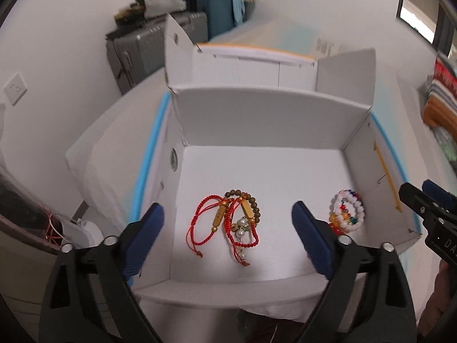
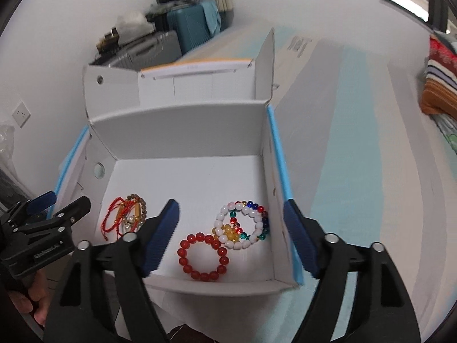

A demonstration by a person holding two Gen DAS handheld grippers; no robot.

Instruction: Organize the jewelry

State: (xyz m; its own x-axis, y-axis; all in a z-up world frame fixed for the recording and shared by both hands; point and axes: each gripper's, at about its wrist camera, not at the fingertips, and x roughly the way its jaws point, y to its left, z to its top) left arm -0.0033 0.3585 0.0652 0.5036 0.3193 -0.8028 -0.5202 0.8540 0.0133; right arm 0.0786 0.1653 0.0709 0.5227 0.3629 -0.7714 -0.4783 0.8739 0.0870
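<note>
Right wrist: both grippers [image 2: 231, 228] [image 1: 228, 225] wide, empty; red bracelet [image 2: 202, 260] flat in box [image 2: 182, 120]

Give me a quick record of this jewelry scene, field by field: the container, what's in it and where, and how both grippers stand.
container: open white box, flaps up
left side of box: red cord bracelets tangled with a brown bead bracelet
right side of box: red bead bracelet, touching a white bead bracelet with multicolored beads
left gripper: jaws open, nothing held
right gripper: jaws open, nothing held
</note>
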